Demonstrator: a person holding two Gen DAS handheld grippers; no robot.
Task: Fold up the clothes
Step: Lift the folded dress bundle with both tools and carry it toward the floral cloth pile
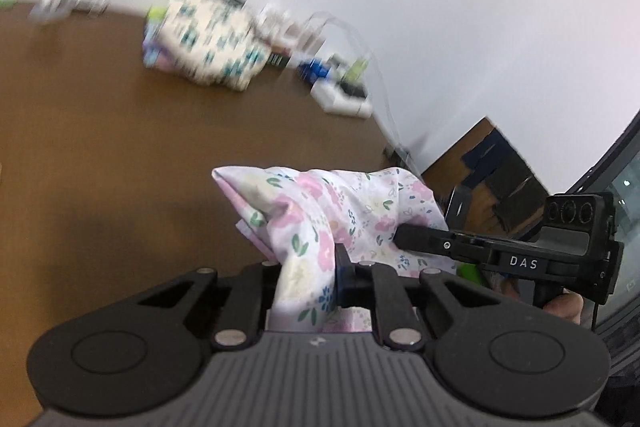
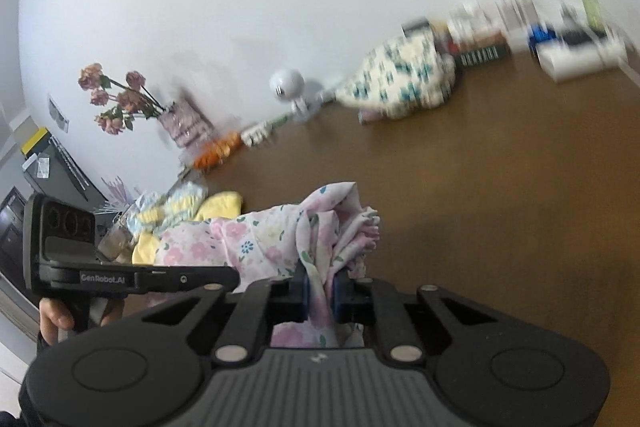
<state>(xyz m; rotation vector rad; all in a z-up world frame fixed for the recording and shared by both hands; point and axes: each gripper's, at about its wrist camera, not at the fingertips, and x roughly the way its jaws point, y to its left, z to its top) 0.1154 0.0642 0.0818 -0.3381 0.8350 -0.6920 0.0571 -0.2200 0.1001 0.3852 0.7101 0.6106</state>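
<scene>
- the left gripper (image 1: pixel 308 279) is seen clenched on a bunched fold of the pink floral garment (image 1: pixel 340 211), the cloth being squeezed between its pads at the bottom of the left wrist view.
- the right gripper (image 2: pixel 320 291) is likewise clamped on the same garment (image 2: pixel 256 247), a gathered strip of fabric being pinched between its blue pads (image 2: pixel 340 297).
- the garment is held up off the brown table (image 1: pixel 100 147) between the two grippers, its slack hanging and crumpling in folds in front of each camera.
- in the left wrist view the right gripper (image 1: pixel 404 237) is seen from the side at the right, its tip buried in the cloth, with part of a hand (image 1: pixel 568 307) on its handle.
- in the right wrist view the left gripper (image 2: pixel 234 277) is seen at the left, gripped by a hand (image 2: pixel 60 319) below it.
- just beyond the garment, at the left of the right wrist view, yellow and pale patterned clothes (image 2: pixel 180 215) are heaped on the table.
- further back a white cloth with a blue-green print (image 2: pixel 404 83) is piled near the wall, blurred.
- along the wall a white round camera on a stand (image 2: pixel 288 87), a vase of pink flowers (image 2: pixel 120 95) and a white box (image 2: pixel 580 57) with blurred small items around it are seen.
</scene>
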